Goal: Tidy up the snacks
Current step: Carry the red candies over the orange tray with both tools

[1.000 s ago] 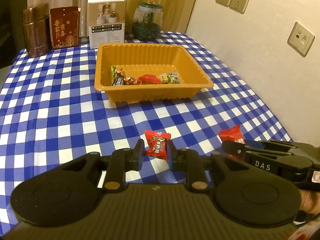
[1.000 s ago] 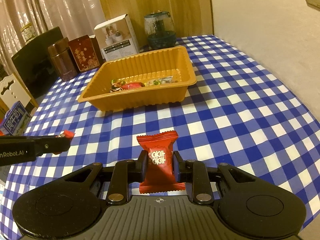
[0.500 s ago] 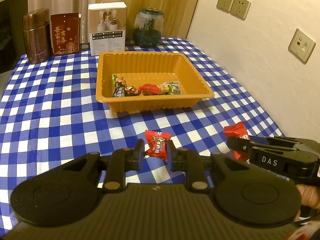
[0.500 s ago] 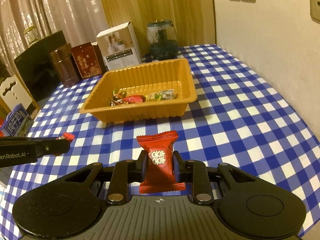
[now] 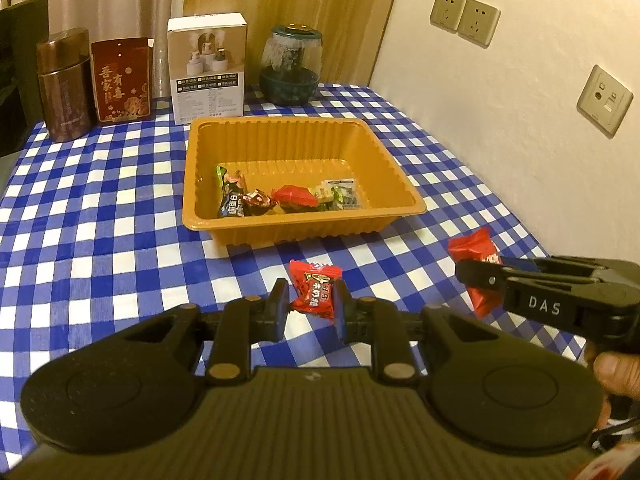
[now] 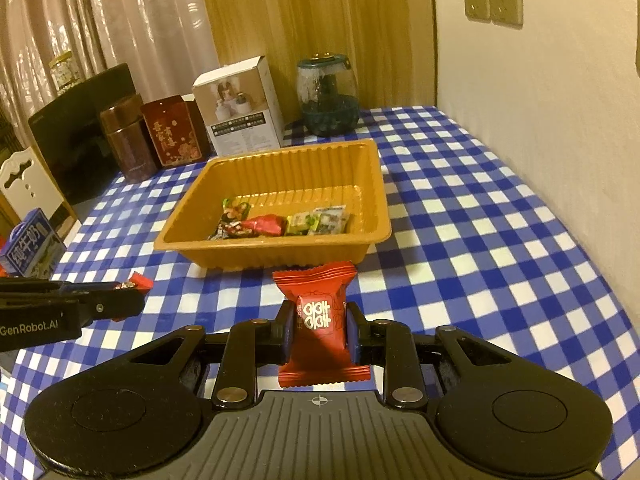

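Note:
An orange tray [image 5: 404,200] [image 6: 380,216] stands mid-table on the blue checked cloth and holds several wrapped snacks [image 5: 292,196] [image 6: 280,222]. My left gripper [image 5: 310,300] is shut on a small red candy [image 5: 314,290] and holds it above the cloth, in front of the tray. It also shows in the right wrist view [image 6: 124,294]. My right gripper [image 6: 316,328] is shut on a red snack packet [image 6: 318,320], held upright in front of the tray. It also shows at the right of the left wrist view [image 5: 476,276], with the packet [image 5: 474,246].
At the table's back stand a brown tin [image 5: 64,84], a red box [image 5: 120,80], a white box [image 5: 208,68] and a glass jar [image 5: 290,66]. A milk carton [image 6: 32,244] sits at the far left. A wall [image 5: 520,100] borders the table's right side.
Both grippers have risen and drawn back a little with their snacks still held, so the tray looks farther and lower in both views.

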The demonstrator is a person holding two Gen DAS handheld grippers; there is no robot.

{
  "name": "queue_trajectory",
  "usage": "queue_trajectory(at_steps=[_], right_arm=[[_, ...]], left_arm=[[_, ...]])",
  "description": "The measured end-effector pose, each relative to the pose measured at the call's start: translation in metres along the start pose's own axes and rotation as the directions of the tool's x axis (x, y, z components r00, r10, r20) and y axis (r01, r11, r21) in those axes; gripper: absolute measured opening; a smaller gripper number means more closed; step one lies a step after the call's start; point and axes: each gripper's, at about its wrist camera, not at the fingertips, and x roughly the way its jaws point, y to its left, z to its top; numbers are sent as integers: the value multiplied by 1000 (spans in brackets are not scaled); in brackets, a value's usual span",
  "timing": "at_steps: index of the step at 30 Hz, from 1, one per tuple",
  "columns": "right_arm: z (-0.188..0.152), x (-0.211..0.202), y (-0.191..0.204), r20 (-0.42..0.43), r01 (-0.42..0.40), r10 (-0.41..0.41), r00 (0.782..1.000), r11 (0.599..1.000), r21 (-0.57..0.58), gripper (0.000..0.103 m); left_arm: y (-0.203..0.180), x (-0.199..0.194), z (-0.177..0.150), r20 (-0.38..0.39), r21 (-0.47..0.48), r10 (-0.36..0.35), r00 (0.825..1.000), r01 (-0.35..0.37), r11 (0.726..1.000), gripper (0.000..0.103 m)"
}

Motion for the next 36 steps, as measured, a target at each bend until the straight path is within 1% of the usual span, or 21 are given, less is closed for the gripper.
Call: queue_trajectory(at_steps=[9,12,16,21,26,29,32,36], right_arm=[[22,10,-6,-6,3,-3,1000,1000,-26,27],[30,14,-6,-18,-14,13,1000,999,-35,27],[41,22,-12,-41,-58,58,998,998,-8,27],[56,34,-12,-59,-64,62,996,997,-42,27],[71,48,-10,-66,-70,64,996,994,-83,27],[82,58,-8,-77,-82,75,994,993,-88,27],[93,70,-8,-95,-102,94,991,992,-79,27],[106,85,-7,-102,-105,95,990,990,-95,27]], left_arm=[[-2,11,12,-3,19,1,1000,-1,1000,20],[-2,15,21,-4,32,-10,1000,10,999,20],[1,22,34,-6,40,-17,1000,17,999,20],[2,30,54,-1,53,-25,1000,25,998,20],[7,45,73,-6,49,-25,1000,25,998,20],[12,55,82,-16,43,-24,1000,25,999,20],[13,66,90,-26,59,-19,999,21,998,20],[14,80,100,-44,73,-16,999,20,997,20]])
